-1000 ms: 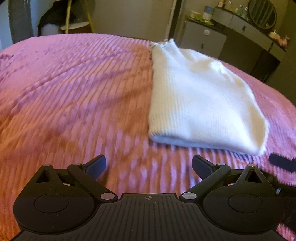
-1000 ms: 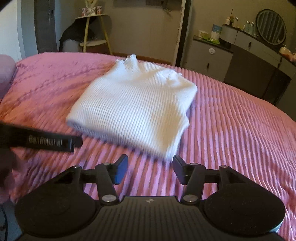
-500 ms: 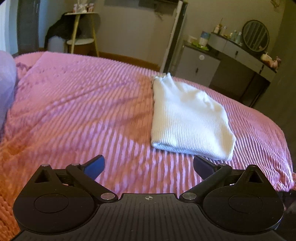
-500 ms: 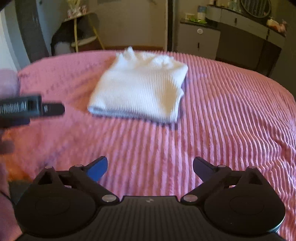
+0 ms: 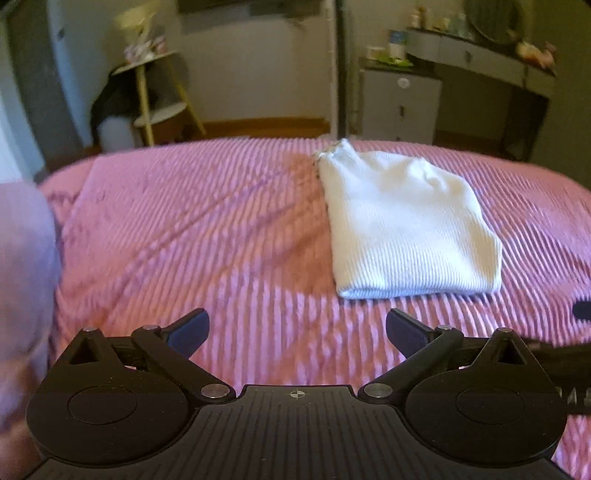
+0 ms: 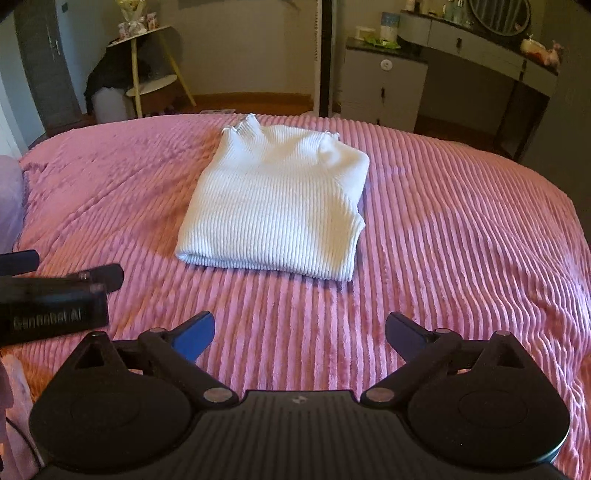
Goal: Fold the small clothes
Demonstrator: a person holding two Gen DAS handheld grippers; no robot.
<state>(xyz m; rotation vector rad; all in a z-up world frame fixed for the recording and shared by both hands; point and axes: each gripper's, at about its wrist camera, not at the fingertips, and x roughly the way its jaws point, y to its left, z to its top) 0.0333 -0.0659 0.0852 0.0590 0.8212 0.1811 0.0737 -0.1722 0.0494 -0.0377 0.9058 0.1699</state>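
A white ribbed knit sweater lies folded into a neat rectangle on the pink ribbed bedspread; it also shows in the right wrist view, with its collar at the far end. My left gripper is open and empty, held back over the bed's near side, left of the sweater. My right gripper is open and empty, well short of the sweater's near edge. The left gripper's fingers show at the left edge of the right wrist view.
A lilac pillow lies at the left edge of the bed. Beyond the bed stand a small yellow-legged side table, a grey cabinet and a dressing table with a round mirror.
Both grippers have pulled back and up from the sweater, so it looks smaller and farther away. The right gripper's jaws have opened wider. The sweater has stayed folded in place.
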